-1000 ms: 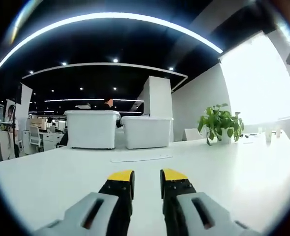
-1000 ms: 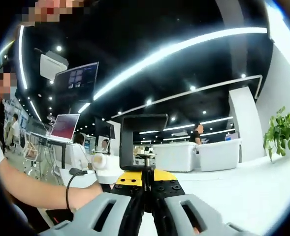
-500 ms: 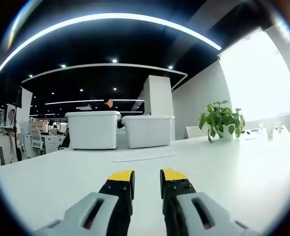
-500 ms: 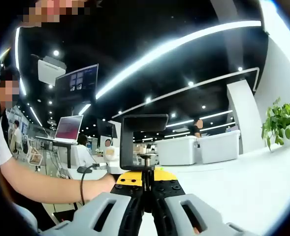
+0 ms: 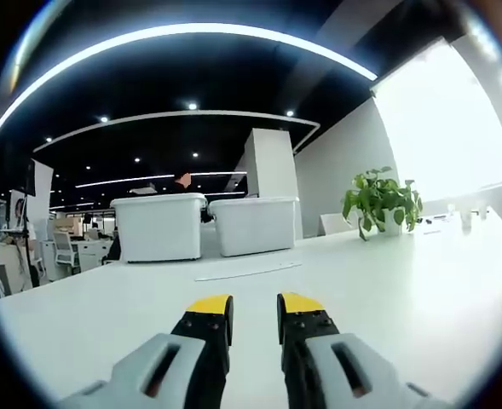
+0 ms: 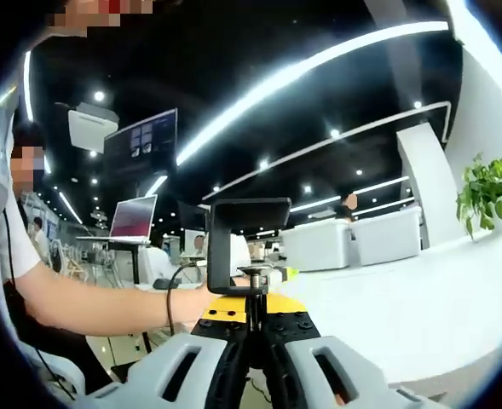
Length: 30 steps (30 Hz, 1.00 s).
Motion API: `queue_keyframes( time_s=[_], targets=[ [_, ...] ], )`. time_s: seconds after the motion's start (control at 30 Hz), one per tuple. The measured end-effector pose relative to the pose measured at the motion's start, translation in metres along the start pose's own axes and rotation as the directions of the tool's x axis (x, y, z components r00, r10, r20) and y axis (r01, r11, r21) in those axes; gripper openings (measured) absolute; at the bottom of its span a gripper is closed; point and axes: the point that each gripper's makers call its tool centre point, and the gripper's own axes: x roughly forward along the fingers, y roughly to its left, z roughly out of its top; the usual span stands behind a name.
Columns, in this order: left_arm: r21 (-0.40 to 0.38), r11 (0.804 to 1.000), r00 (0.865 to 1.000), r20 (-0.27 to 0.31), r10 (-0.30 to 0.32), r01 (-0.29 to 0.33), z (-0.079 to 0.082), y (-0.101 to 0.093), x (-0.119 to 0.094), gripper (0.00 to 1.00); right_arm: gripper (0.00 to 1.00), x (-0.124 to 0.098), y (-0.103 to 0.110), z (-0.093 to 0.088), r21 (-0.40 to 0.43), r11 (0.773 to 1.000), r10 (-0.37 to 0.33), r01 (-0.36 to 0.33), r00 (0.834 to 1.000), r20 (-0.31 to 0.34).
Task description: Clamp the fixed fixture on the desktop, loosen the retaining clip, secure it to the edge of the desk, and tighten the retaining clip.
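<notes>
In the right gripper view my right gripper (image 6: 252,317) is shut on the screw shaft of a black C-shaped clamp fixture (image 6: 240,239), which stands upright above the yellow-tipped jaws. The fixture hangs at the white desk's (image 6: 421,298) near edge, its lower part hidden by the jaws. In the left gripper view my left gripper (image 5: 253,308) is open, with nothing between its yellow tips, low over the white desk (image 5: 387,290).
A potted plant (image 5: 380,201) stands on the desk at the right; a flat white strip (image 5: 246,271) lies mid-desk. Two white bins (image 5: 204,225) sit behind. A person's forearm (image 6: 106,300) reaches in from the left beside the fixture, with a laptop (image 6: 133,218) beyond.
The right gripper view has swung: the desk edge now sits lower and the person's arm reaches further towards the fixture. The left gripper view has shifted slightly; its jaws are unchanged.
</notes>
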Motion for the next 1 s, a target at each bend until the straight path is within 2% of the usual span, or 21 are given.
queue_keyframes(
  time_s=[0.07, 0.27, 0.7, 0.77, 0.83, 1.0],
  targets=[
    [0.007, 1.0, 1.0, -0.002, -0.001, 0.001, 0.0, -0.001, 0.0, 0.21, 0.02, -0.004, 0.003, -0.006, 0.023, 1.0, 0.012, -0.011, 1.0, -0.014],
    [0.024, 1.0, 1.0, -0.005, -0.01, 0.011, 0.0, -0.004, -0.001, 0.21, 0.02, -0.017, 0.005, -0.015, 0.008, 1.0, 0.025, -0.025, 1.0, -0.02],
    [0.06, 0.997, 0.999, 0.003, -0.042, 0.042, 0.0, -0.011, 0.002, 0.21, 0.02, -0.041, -0.012, -0.036, 0.017, 1.0, 0.02, -0.02, 0.999, -0.035],
    [0.065, 0.997, 0.999, -0.001, -0.039, 0.039, -0.001, -0.011, 0.002, 0.21, 0.02, -0.043, -0.011, -0.042, 0.017, 0.999, 0.028, -0.028, 0.999, -0.045],
    [0.075, 0.996, 0.999, -0.006, -0.042, 0.042, -0.002, -0.013, 0.002, 0.21, 0.02, -0.045, -0.006, -0.046, 0.059, 0.997, 0.061, -0.058, 0.997, -0.048],
    [0.086, 0.995, 0.998, 0.001, -0.056, 0.055, 0.0, -0.016, 0.001, 0.21, 0.02, -0.048, 0.002, -0.055, 0.027, 0.997, 0.075, -0.073, 0.995, -0.062]
  ],
)
